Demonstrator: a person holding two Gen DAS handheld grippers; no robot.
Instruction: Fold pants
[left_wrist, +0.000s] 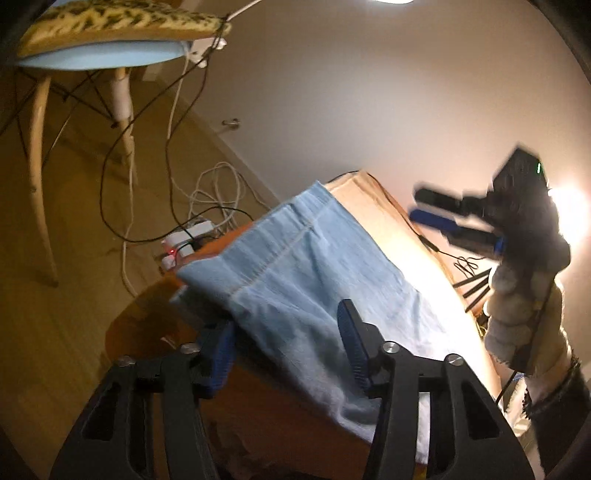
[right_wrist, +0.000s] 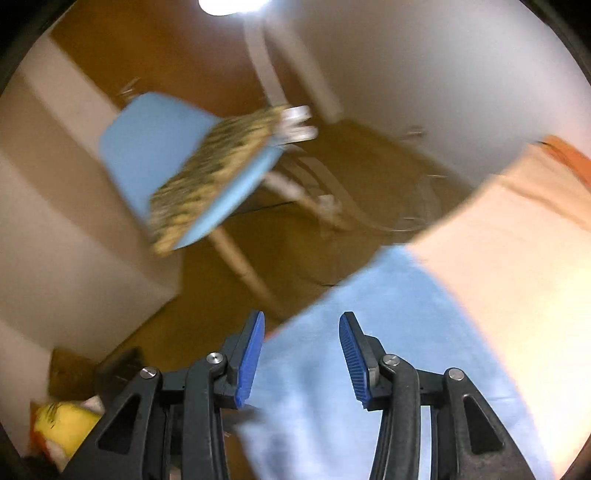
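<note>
On the tabletop (left_wrist: 388, 218): folded light-blue pants (left_wrist: 303, 266); my left claw (left_wrist: 288, 332) and right claw (right_wrist: 301, 354) both spread, holding nothing.

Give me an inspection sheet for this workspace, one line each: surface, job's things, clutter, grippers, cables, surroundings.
Surface: orange-brown table, brightly lit at the far end.
Job's things: light blue pants lying folded on it.
Clutter: nothing seen on the table.
Grippers: left gripper open over the pants' near edge; right gripper open above the pants, nothing between its pads.
Cables: white and black cables tangled around a power strip on the floor.
Surroundings: blue chair with patterned cushion, white wall.
</note>
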